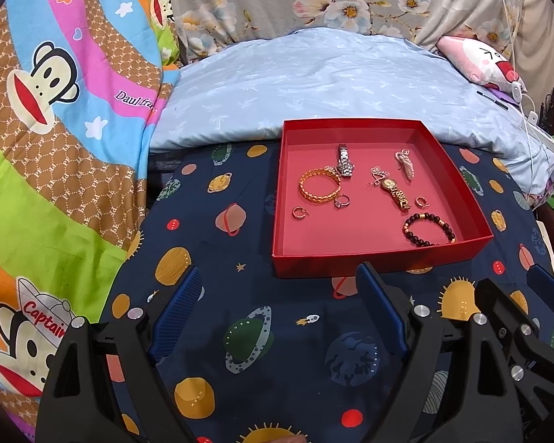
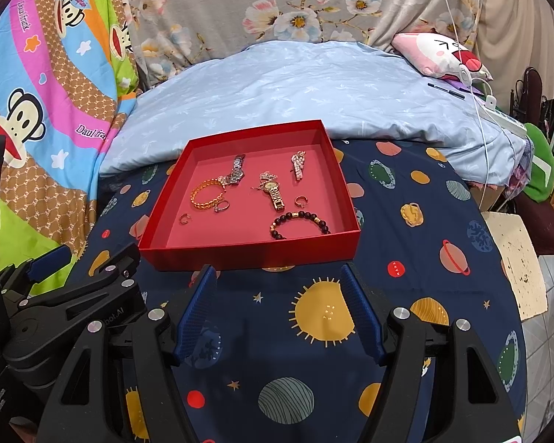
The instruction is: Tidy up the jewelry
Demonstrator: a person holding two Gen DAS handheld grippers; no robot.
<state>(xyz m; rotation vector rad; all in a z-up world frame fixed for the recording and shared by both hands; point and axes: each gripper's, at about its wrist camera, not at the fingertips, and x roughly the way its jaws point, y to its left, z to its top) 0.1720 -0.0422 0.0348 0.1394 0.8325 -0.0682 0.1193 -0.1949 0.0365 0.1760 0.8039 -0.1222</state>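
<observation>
A shallow red box (image 1: pixel 380 260) (image 2: pixel 255 254) sits on the navy planet-print cloth. Inside lie a gold bangle (image 1: pixel 319 186) (image 2: pixel 205 195), a silver watch (image 1: pixel 345 160) (image 2: pixel 237 171), a gold watch (image 1: pixel 395 190) (image 2: pixel 275 192), a dark bead bracelet (image 1: pixel 428 229) (image 2: pixel 301 223), a pearl clip (image 1: pixel 404 164) (image 2: pixel 298 164), a ring (image 1: pixel 342 201) (image 2: pixel 221 205) and two small hoop earrings (image 1: pixel 300 212) (image 2: pixel 301 200). My left gripper (image 1: pixel 277 280) is open and empty, just in front of the box. My right gripper (image 2: pixel 277 277) is open and empty, also before the box's front wall.
The navy planet cloth (image 1: pixel 247 332) (image 2: pixel 406 258) covers a round surface. A light blue quilt (image 1: pixel 314 81) (image 2: pixel 295 92) lies behind the box. A monkey-print blanket (image 1: pixel 55 129) hangs at left. A pink plush (image 2: pixel 443 53) and white cables (image 2: pixel 480 110) are at far right.
</observation>
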